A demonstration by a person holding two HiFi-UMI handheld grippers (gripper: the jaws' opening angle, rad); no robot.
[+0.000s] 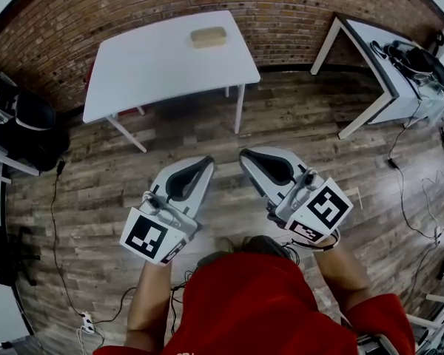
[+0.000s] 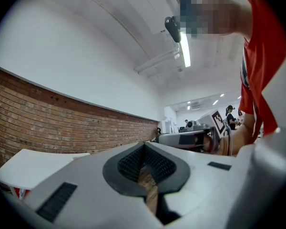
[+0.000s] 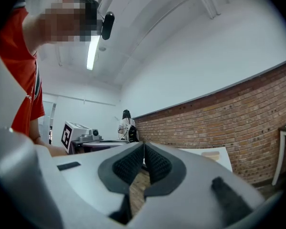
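Both grippers are held side by side above a wooden floor (image 1: 229,132), in front of the person's red shirt. My left gripper (image 1: 207,163) points up and away toward a white table (image 1: 148,65); its dark ribbed pads meet at the tip (image 2: 144,146) with nothing between them. My right gripper (image 1: 246,156) is also shut and empty (image 3: 144,147). A tan block (image 1: 208,36) lies near the far edge of that table, well beyond both grippers; it also shows in the right gripper view (image 3: 210,154). Each gripper appears in the other's view.
A second white table (image 1: 385,58) at the right carries black gear and cables (image 1: 414,58). Black bags (image 1: 26,124) sit at the left. Cords and a power strip (image 1: 85,320) lie on the floor. A brick wall (image 1: 296,6) runs behind. A person (image 3: 127,127) stands far off.
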